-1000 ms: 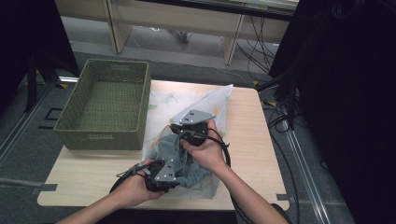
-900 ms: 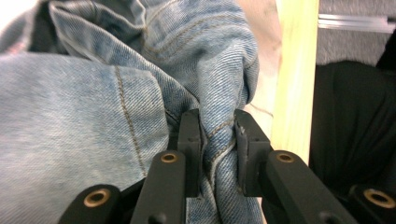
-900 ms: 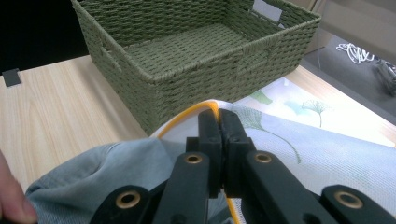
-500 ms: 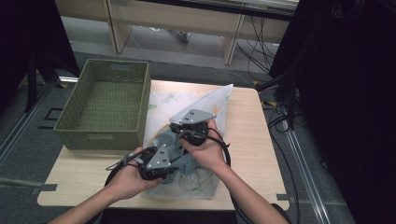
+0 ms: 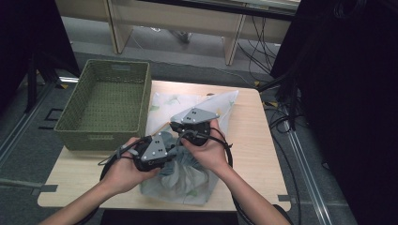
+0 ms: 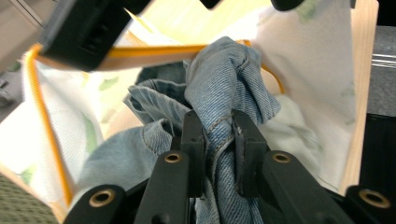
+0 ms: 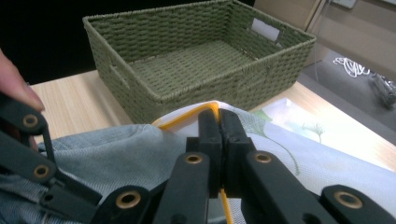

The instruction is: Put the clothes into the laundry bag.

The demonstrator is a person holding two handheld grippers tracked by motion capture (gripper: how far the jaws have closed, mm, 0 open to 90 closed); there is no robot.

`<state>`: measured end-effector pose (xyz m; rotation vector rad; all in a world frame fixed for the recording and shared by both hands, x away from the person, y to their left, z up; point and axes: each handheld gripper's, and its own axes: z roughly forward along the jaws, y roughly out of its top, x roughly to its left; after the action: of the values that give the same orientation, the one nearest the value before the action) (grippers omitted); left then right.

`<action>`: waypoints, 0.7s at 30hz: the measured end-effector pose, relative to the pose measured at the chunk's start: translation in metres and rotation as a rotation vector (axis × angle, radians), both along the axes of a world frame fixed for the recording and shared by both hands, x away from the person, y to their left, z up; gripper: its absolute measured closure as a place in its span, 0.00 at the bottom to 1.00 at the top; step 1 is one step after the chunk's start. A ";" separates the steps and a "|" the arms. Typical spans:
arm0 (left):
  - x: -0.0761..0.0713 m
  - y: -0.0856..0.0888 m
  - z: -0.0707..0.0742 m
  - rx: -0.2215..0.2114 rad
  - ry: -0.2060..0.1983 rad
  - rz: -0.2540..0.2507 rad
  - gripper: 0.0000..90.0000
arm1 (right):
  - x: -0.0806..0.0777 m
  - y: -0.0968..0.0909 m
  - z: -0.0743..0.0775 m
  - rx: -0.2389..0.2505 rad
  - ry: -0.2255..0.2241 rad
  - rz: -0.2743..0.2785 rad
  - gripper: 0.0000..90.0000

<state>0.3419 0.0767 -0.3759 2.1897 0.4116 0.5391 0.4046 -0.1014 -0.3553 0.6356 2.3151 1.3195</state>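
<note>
A white leaf-print cloth bag (image 5: 206, 105) with an orange-edged mouth (image 6: 154, 49) lies on the wooden table (image 5: 256, 140). Blue denim (image 6: 229, 79) is bunched at that mouth. My left gripper (image 6: 219, 123) is shut on a fold of the denim and holds it lifted in front of the opening. In the high view the left gripper (image 5: 174, 151) sits just in front of my right gripper (image 5: 174, 126). The right gripper (image 7: 218, 116) is shut on the bag's orange rim (image 7: 187, 116) and holds it up. More denim (image 7: 112, 149) lies below that rim.
A green woven basket (image 5: 105, 101) with nothing in it stands at the table's left, close behind the bag's mouth (image 7: 196, 51). Bare tabletop lies right of the bag. Cables (image 5: 225, 154) loop round the person's hands. A desk frame and floor wires lie beyond the table.
The left gripper has risen from near the table's front edge, carrying the denim up and towards the right gripper. The right gripper has stayed put on the bag's rim.
</note>
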 end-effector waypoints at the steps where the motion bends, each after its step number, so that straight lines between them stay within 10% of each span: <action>1: 0.000 0.000 0.002 -0.002 -0.003 0.003 0.86 | -0.001 0.000 0.001 0.002 -0.002 0.000 1.00; 21: 0.026 -0.016 -0.003 0.011 0.027 0.047 0.85 | 0.008 -0.007 -0.003 0.001 0.026 -0.035 1.00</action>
<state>0.3682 0.0604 -0.3791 2.2051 0.4764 0.5388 0.4125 -0.1087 -0.3585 0.6951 2.3135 1.3039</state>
